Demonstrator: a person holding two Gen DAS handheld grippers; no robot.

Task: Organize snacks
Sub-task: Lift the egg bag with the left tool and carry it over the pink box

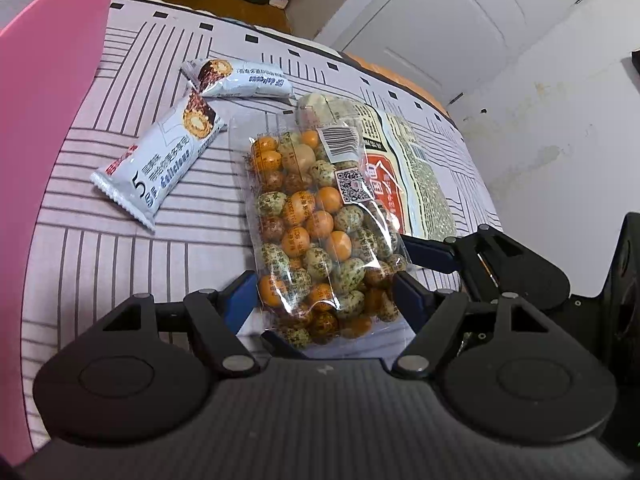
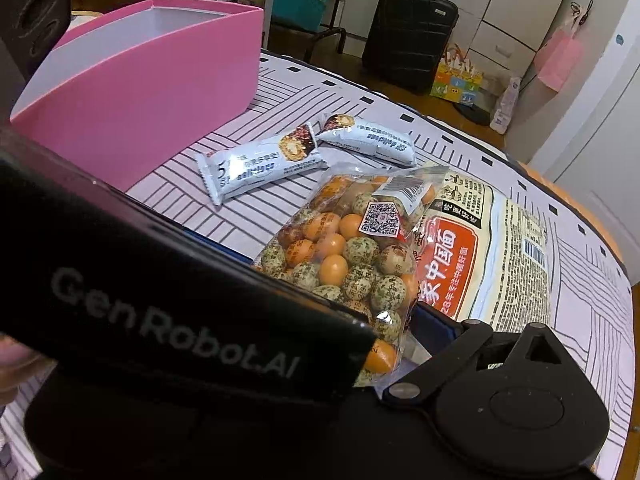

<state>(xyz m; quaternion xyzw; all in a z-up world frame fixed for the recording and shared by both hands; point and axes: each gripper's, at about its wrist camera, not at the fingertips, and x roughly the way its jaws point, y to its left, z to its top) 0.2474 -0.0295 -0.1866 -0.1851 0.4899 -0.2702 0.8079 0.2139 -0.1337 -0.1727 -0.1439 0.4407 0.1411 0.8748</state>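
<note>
A clear bag of orange and speckled coated nuts (image 1: 316, 220) lies on the striped cloth, its near end between the blue fingers of my left gripper (image 1: 326, 294), which is shut on its sides. My right gripper (image 2: 372, 332) stands open around the same end of the nut bag (image 2: 352, 252). Only its right finger (image 2: 436, 328) shows, beside the bag's edge; the left gripper's black body hides the other. Two white-wrapped snack bars (image 1: 160, 160) (image 1: 240, 76) lie left of the bag. Partly under the bag lies a large noodle pack (image 2: 480, 260).
A pink box (image 2: 140, 92) with an open top stands at the back left of the table, beyond the snack bars (image 2: 260, 164). The table's rounded orange edge (image 2: 592, 216) runs along the right. On the floor beyond it are a black suitcase (image 2: 408, 36) and bags.
</note>
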